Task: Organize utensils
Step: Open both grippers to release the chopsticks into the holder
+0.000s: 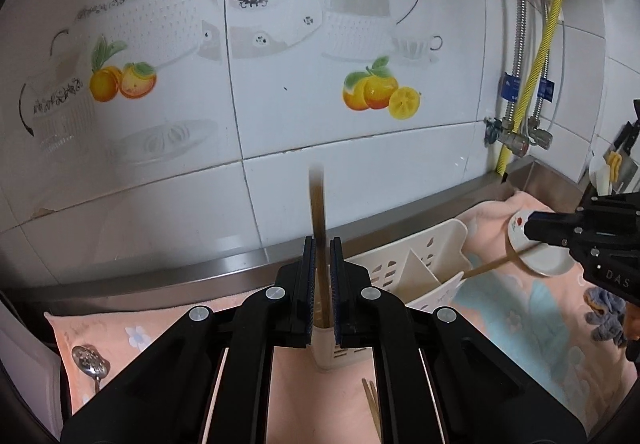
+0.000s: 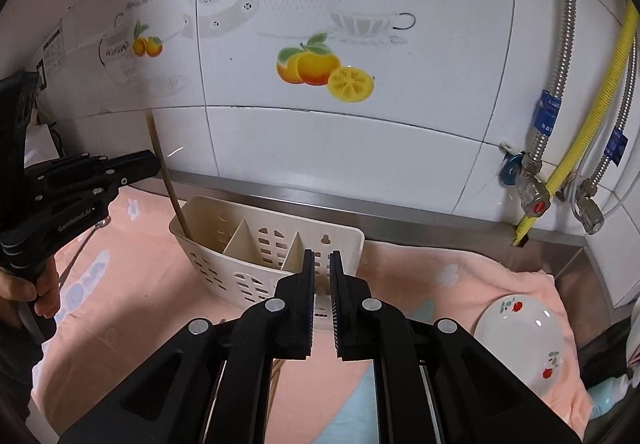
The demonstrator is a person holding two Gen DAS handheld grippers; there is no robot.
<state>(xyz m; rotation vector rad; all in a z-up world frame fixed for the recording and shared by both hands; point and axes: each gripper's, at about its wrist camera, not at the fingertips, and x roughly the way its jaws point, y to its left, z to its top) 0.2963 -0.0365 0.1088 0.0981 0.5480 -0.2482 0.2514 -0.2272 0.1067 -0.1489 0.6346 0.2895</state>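
A white slotted utensil holder (image 2: 256,268) with three compartments lies on a pink cloth against the steel ledge. My left gripper (image 1: 322,244) is shut on a brown chopstick (image 1: 318,204) that stands upright. In the right wrist view that chopstick (image 2: 172,188) dips into the holder's left compartment. My right gripper (image 2: 322,256) hovers over the holder's right end with its jaws nearly together. In the left wrist view a second chopstick (image 1: 492,264) runs from the right gripper's tip (image 1: 528,226) down to the holder's right edge. That stick does not show between the pads in the right wrist view.
Two more chopsticks (image 1: 372,404) lie on the cloth in front of the holder. A slotted metal spoon (image 1: 90,360) rests at the left. A white flowered bowl (image 2: 520,340) sits at the right. Pipes and valves (image 2: 532,196) stand in the back right corner.
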